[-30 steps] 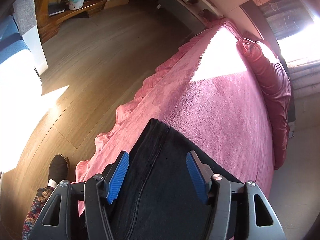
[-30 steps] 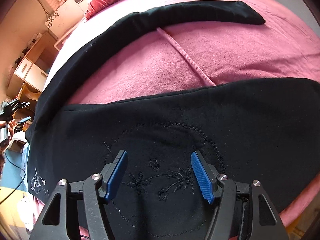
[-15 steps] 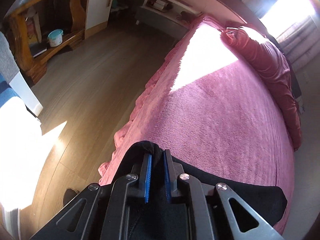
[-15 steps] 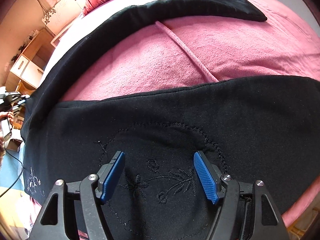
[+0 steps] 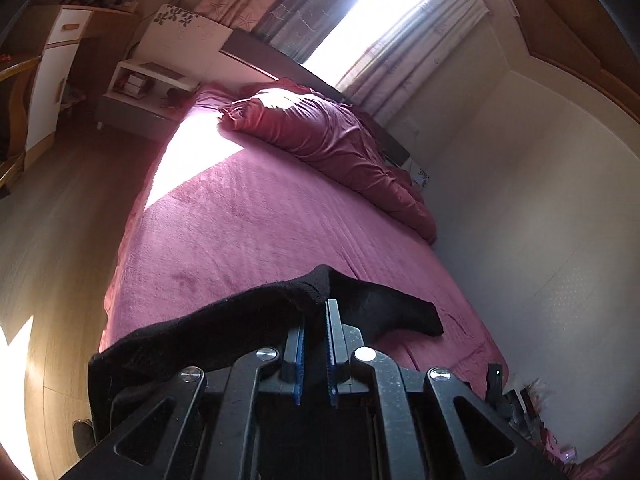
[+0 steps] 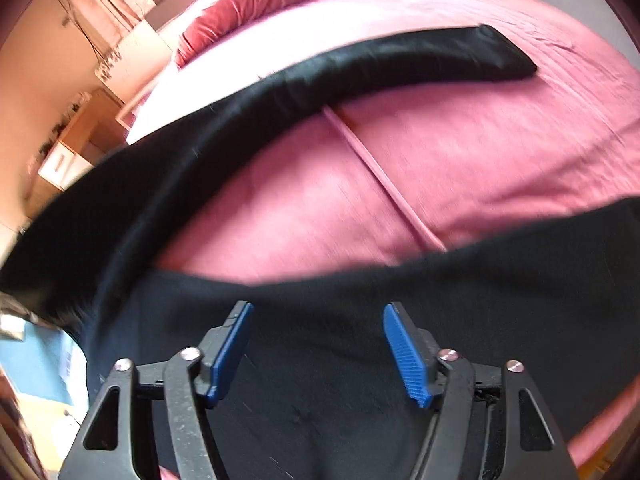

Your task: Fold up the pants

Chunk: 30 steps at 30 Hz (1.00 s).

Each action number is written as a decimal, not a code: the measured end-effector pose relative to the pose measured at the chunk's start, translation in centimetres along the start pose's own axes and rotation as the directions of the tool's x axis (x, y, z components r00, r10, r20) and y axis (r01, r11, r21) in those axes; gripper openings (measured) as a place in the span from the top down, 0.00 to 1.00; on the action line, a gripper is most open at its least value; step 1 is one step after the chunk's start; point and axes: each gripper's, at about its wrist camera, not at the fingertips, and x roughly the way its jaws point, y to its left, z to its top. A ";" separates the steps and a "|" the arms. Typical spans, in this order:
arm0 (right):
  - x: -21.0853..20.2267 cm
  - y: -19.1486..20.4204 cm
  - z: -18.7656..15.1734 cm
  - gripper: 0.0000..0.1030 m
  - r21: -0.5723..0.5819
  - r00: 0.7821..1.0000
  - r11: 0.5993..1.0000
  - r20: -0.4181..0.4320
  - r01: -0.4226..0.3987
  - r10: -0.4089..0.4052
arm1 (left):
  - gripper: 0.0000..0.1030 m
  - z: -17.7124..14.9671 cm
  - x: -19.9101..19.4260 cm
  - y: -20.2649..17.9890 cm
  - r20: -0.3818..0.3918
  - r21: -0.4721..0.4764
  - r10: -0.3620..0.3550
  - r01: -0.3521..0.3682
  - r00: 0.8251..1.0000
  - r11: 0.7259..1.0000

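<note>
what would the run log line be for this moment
left hand-held gripper: shut on pants | right hand-held gripper: open above pants | pants: spread on bed

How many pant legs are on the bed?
2. One leg stretches across the far side of the bed; the other lies near, running right past the right gripper. No more show.

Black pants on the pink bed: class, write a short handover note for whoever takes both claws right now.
Left claw: shut on a fold of the black pants, lifted off the pink bed.
Right claw: open above the pants' wide upper part, gripping nothing.
One leg lies stretched across the bed.
Done: edge picked up.
Left: carry it over, lay the fold, smooth it.
</note>
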 end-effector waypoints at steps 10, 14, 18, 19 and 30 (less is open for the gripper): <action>3.2 6.4 10.4 0.59 0.011 0.988 0.988 0.014 -0.155 0.155 | 0.92 -6.5 -2.6 -0.4 -0.061 -0.034 -0.043 0.041 0.997 0.999; 5.5 9.8 14.3 0.59 0.033 0.982 0.982 0.010 -0.187 0.187 | 0.92 -7.2 -3.0 -0.3 -0.073 -0.028 -0.046 0.044 0.996 0.999; 8.6 12.4 17.1 0.58 0.057 0.985 0.984 -0.017 -0.170 0.171 | 0.92 -7.7 -3.4 -0.2 -0.088 -0.016 -0.049 0.048 0.995 0.999; 9.5 12.8 17.7 0.58 0.060 0.986 0.985 -0.027 -0.162 0.164 | 0.92 -7.8 -3.4 -0.1 -0.091 -0.017 -0.050 0.049 0.995 0.999; 11.3 13.6 20.0 0.89 0.017 0.996 0.997 -0.044 -0.078 0.079 | 0.92 -2.9 -1.7 4.3 -0.065 -0.100 0.089 -0.095 0.994 0.990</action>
